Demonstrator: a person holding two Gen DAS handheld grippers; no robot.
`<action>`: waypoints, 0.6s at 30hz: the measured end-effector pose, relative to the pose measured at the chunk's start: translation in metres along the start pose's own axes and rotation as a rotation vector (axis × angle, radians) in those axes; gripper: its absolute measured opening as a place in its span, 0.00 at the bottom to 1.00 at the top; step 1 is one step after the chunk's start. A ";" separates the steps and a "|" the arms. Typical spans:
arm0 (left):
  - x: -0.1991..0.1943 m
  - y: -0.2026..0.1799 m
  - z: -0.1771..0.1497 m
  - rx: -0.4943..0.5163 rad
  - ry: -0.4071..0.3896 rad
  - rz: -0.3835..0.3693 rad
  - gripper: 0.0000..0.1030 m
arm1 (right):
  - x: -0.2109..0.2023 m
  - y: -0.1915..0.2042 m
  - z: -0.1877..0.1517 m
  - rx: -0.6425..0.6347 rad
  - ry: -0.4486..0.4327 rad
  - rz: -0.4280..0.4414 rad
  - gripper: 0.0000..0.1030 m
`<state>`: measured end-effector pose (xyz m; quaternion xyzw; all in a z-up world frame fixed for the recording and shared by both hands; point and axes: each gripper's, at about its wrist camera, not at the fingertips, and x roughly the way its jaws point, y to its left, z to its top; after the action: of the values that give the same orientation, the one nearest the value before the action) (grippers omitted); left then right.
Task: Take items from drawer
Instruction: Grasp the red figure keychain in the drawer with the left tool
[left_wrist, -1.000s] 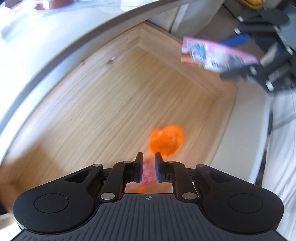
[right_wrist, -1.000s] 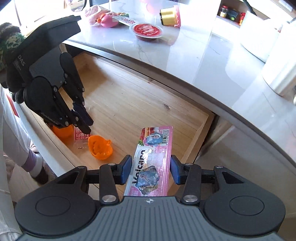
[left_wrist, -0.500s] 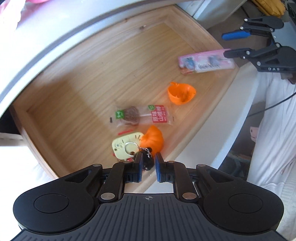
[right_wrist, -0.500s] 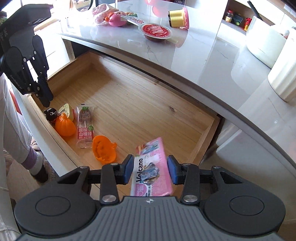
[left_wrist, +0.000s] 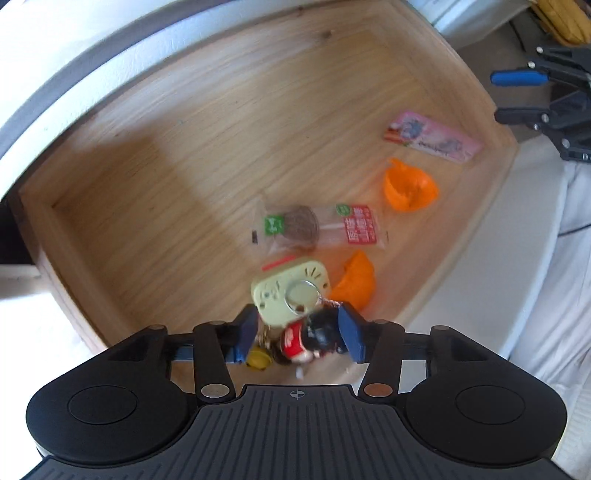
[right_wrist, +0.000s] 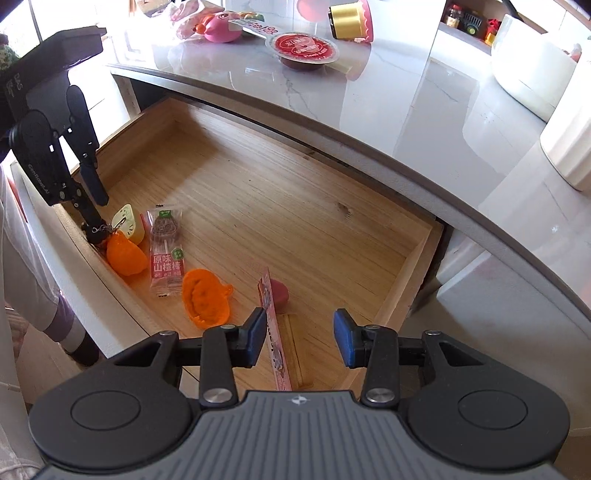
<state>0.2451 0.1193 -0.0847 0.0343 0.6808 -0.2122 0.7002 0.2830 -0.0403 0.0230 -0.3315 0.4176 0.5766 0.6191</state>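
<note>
The open wooden drawer (left_wrist: 177, 158) (right_wrist: 295, 206) holds a doll keychain (left_wrist: 312, 338) (right_wrist: 96, 233) with a pale green tag (left_wrist: 288, 290) (right_wrist: 127, 221). It also holds a clear snack packet (left_wrist: 317, 227) (right_wrist: 166, 251), two orange half shells (left_wrist: 410, 186) (left_wrist: 354, 284) (right_wrist: 205, 297) (right_wrist: 125, 254) and a pink packet (left_wrist: 432, 138). My left gripper (left_wrist: 298, 336) (right_wrist: 92, 201) is open, its fingers on either side of the doll. My right gripper (right_wrist: 300, 338) (left_wrist: 546, 99) is open; the pink packet (right_wrist: 275, 343) stands edge-on beside its left finger, unclamped.
The marble counter (right_wrist: 406, 103) above the drawer carries a red-lidded cup (right_wrist: 301, 50), a gold roll (right_wrist: 347, 16), a pink toy (right_wrist: 221, 31) and white containers (right_wrist: 532, 74). A person's leg (right_wrist: 70, 332) stands by the drawer's white front (left_wrist: 491, 266).
My left gripper dropped onto the keychain and opened wide around the doll. My right gripper opened wider and pulled back; the pink packet slipped from between its fingers.
</note>
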 end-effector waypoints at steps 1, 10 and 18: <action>-0.001 -0.004 0.002 0.031 -0.026 0.070 0.34 | 0.000 0.000 0.000 0.003 0.000 -0.004 0.39; -0.025 -0.030 -0.002 0.202 -0.031 -0.103 0.32 | 0.000 -0.001 0.005 0.018 -0.006 -0.017 0.51; -0.015 -0.038 0.006 0.188 0.040 -0.101 0.41 | -0.002 0.001 0.008 0.018 -0.020 -0.013 0.61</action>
<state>0.2383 0.0865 -0.0608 0.0698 0.6724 -0.3096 0.6687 0.2829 -0.0337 0.0285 -0.3229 0.4146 0.5721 0.6297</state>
